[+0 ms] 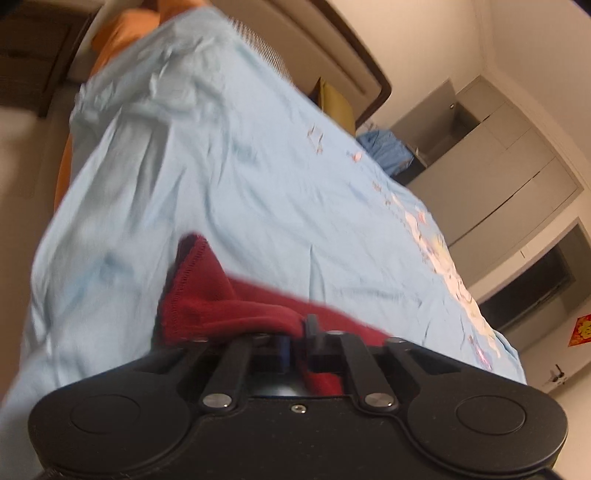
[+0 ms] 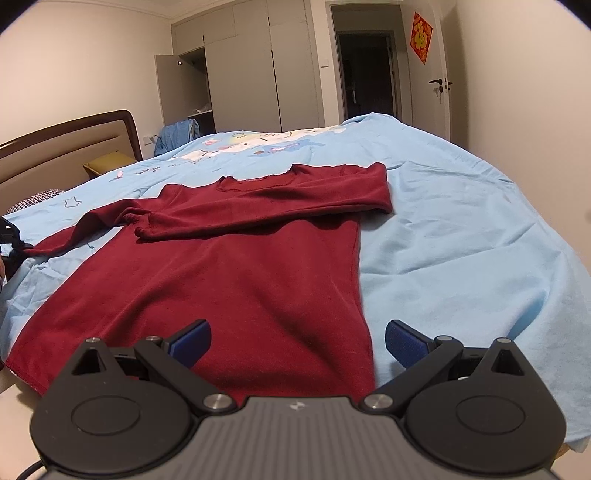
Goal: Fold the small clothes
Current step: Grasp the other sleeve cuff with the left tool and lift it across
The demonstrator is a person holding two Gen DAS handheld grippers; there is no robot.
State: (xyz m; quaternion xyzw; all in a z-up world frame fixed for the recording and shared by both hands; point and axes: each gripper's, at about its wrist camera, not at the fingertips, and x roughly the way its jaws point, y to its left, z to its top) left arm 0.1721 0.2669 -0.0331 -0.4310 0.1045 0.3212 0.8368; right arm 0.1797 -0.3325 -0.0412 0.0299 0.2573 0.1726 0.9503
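Left gripper (image 1: pixel 295 332) clamped on red sweater (image 2: pixel 229 280) cuff, right gripper (image 2: pixel 297 341) jaws apart over hem

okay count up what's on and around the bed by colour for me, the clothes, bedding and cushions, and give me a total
Dark red: 1, the long-sleeved knit sweater spread on the bed, one cuff pinched in the left gripper.
Light blue: 2, the printed bedsheet and a crumpled blue cloth heap beyond the bed.
Orange: 1, a pillow.
Mustard yellow: 1, a cushion by the headboard.
Total: 5.

Dim indoor light, left view blurred — fisheye-warped edges
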